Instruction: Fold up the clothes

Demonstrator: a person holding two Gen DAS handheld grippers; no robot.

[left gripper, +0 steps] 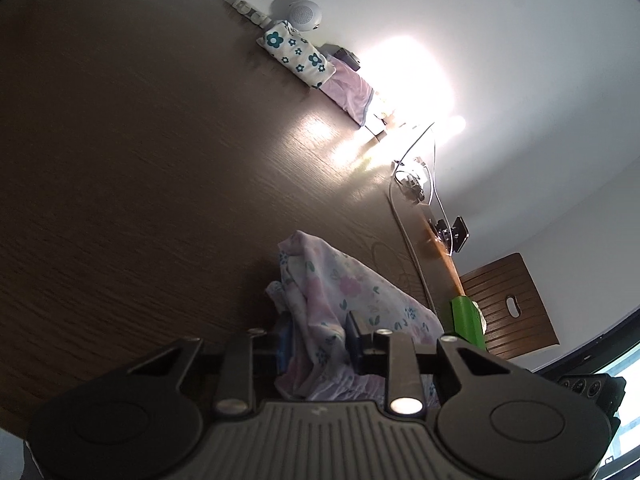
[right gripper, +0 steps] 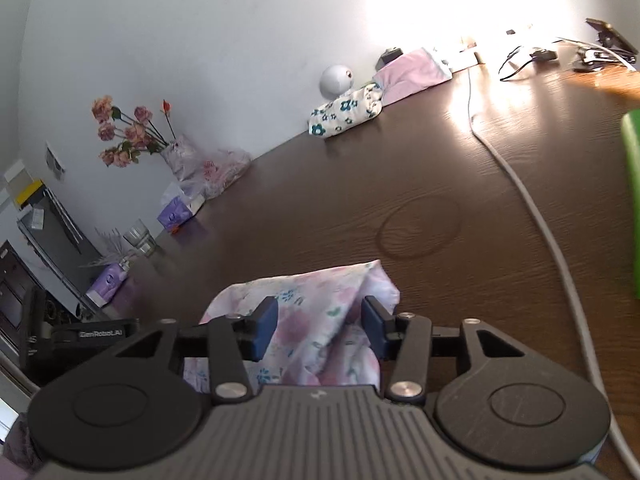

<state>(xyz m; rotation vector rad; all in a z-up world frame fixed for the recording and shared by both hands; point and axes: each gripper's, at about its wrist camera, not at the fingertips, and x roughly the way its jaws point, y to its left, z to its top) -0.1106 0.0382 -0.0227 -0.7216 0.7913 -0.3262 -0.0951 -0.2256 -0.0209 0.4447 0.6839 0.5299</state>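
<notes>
A pale floral garment (left gripper: 352, 280) (right gripper: 312, 284) lies bunched on the dark wooden table (left gripper: 140, 160) (right gripper: 320, 200), near its front edge. In the left wrist view, my left gripper (left gripper: 320, 340) has its blue pads (left gripper: 286, 344) pressed on a gathered fold of that garment, which rises between the fingers. In the right wrist view, my right gripper (right gripper: 320, 328) holds another part of the same cloth, and the fabric fills the gap between its blue pads (right gripper: 266, 328). Each gripper's body hides the cloth under it.
Two folded clothes lie by the wall: a white one with teal flowers (left gripper: 294, 50) (right gripper: 346, 114) and a pink one (left gripper: 348, 90) (right gripper: 412, 72). A white round device (right gripper: 335, 78), a grey cable (right gripper: 532, 208), a flower vase (right gripper: 180, 156), a glass (right gripper: 140, 238) and a green object (right gripper: 632, 200) share the table.
</notes>
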